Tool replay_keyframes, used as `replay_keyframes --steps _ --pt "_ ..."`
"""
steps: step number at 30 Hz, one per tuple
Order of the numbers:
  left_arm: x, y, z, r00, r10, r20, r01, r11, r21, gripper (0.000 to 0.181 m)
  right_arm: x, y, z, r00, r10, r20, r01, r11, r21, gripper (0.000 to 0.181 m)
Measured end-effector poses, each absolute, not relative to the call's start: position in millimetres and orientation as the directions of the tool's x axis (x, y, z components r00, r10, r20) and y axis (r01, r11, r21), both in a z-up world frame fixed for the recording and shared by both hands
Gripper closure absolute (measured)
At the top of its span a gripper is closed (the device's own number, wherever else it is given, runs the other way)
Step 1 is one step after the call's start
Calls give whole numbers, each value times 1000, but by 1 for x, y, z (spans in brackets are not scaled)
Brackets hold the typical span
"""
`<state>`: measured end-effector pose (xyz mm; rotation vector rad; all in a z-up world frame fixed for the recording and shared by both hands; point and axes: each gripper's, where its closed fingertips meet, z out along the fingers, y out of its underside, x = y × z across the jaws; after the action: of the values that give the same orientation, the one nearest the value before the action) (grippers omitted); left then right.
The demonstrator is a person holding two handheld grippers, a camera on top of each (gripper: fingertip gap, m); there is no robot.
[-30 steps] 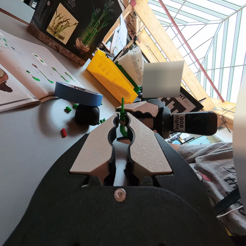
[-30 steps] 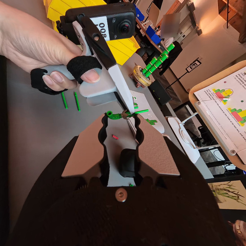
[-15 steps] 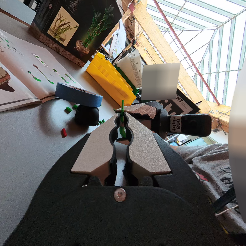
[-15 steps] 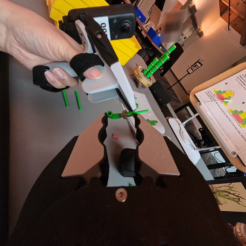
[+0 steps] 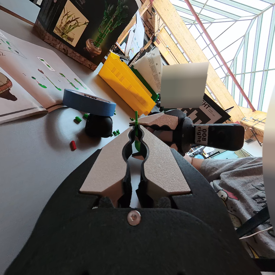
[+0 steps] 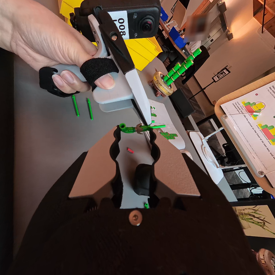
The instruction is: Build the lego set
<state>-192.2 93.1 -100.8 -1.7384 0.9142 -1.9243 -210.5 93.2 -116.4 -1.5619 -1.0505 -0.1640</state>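
A thin green stem piece [image 6: 131,128] with an elbow end and a small brown collar is held in the air between both grippers. My right gripper [image 6: 134,128] clamps it lengthwise, the elbow against one fingertip and the stem crossing the other. My left gripper [image 5: 136,128] is shut on the stem [image 5: 136,117] from the side; its white finger [image 6: 139,96] comes down onto the stem in the right wrist view. The right gripper's fingers [image 5: 160,120] show in the left wrist view. The part-built bamboo model in its pot [image 6: 163,84] stands farther back on the table.
On the grey table lie two green rods [image 6: 75,105], a red pin [image 5: 73,145], loose green bits [image 5: 78,119], a black lump [image 5: 98,126] under a blue tape roll [image 5: 89,102], the open instruction booklet [image 5: 29,77], the set's box [image 5: 83,25] and a yellow bin [image 5: 126,86]. Only a small space, under 4 cm, lies between the two pairs of fingers. From either gripper's tips it is about 10 cm to the red pin [image 5: 73,145]. It turns up in the right wrist view [image 6: 131,150] as well.
My left gripper's fingers have closed tighter on the stem. The right gripper still holds the piece, and both have barely shifted.
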Motion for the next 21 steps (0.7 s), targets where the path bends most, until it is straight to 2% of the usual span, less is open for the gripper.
replay_keyframes --steps 7,13,18,21 --pt "-192 92 -101 -157 -667 728 -142 -715 -685 181 -211 92 -117 571 525 631 700 91 -708 146" --pt "-193 96 -102 -142 -661 737 -134 -725 -676 181 -212 95 -118 628 563 537 619 57 -783 144" --pt "-191 95 -105 -135 -667 733 -149 -718 -680 181 -209 94 -122 591 557 583 669 64 -740 144" --pt "-194 98 -97 -155 -664 731 -116 -723 -681 181 -210 97 -115 633 565 530 607 64 -792 142"
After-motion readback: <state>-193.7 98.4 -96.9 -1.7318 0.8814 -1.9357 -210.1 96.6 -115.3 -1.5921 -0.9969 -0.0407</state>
